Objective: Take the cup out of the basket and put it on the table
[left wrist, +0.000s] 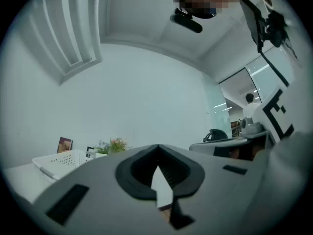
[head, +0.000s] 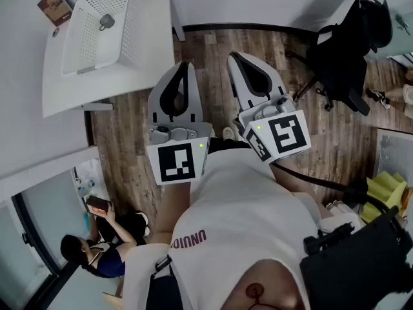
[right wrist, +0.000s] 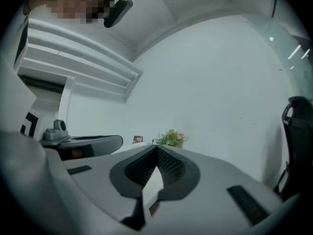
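Note:
A white slatted basket point(head: 82, 41) stands on the white table point(head: 151, 41) at the upper left of the head view. A small grey cup point(head: 106, 22) lies inside it. Both grippers are held level in front of the person's chest, over the wooden floor and well short of the table. The left gripper point(head: 186, 64) is shut with nothing in it, its tips meeting point(left wrist: 157, 146). The right gripper point(head: 232, 55) is beside it, also shut and empty point(right wrist: 157, 147). In the left gripper view the basket point(left wrist: 58, 160) shows far off at the left.
A black office chair point(head: 342, 63) stands at the right. A small framed picture point(head: 55, 5) and a plant point(left wrist: 115, 145) sit on the table near the basket. Another person point(head: 97, 250) sits at the lower left. A black bag point(head: 361, 263) lies at the lower right.

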Demonstrator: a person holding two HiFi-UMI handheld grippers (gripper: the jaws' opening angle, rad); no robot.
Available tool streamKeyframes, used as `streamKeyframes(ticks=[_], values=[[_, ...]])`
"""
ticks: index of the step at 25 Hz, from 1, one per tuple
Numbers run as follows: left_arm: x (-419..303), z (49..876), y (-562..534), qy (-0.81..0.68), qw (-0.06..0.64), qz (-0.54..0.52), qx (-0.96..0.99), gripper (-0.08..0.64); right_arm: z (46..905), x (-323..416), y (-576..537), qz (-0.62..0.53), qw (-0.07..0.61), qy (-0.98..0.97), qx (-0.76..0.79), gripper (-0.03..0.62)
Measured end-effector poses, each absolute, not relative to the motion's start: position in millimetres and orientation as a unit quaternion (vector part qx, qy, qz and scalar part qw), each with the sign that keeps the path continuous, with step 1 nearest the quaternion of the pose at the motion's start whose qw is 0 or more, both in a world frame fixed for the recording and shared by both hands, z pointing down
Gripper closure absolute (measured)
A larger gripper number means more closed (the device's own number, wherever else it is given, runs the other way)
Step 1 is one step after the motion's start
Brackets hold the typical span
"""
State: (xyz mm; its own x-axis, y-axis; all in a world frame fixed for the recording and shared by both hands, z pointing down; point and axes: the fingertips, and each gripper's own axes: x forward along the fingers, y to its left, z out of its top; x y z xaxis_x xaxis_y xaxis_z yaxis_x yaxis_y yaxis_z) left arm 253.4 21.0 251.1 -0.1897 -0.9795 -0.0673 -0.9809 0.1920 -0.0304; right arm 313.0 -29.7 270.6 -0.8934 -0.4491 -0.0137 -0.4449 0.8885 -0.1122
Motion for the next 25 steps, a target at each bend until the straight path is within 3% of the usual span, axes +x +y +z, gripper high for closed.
streamKeyframes(ticks=[21, 25], values=[[253, 258, 29, 0.781, 0.018, 0.016, -0.624, 0.549, 279, 317, -31, -0.065, 0.014, 0.971, -0.229, 0.574], [232, 261, 37, 0.789, 0.042, -0.011, -0.613, 0.549, 281, 310, -34, -0.072, 0.015, 0.97, -0.232, 0.574]])
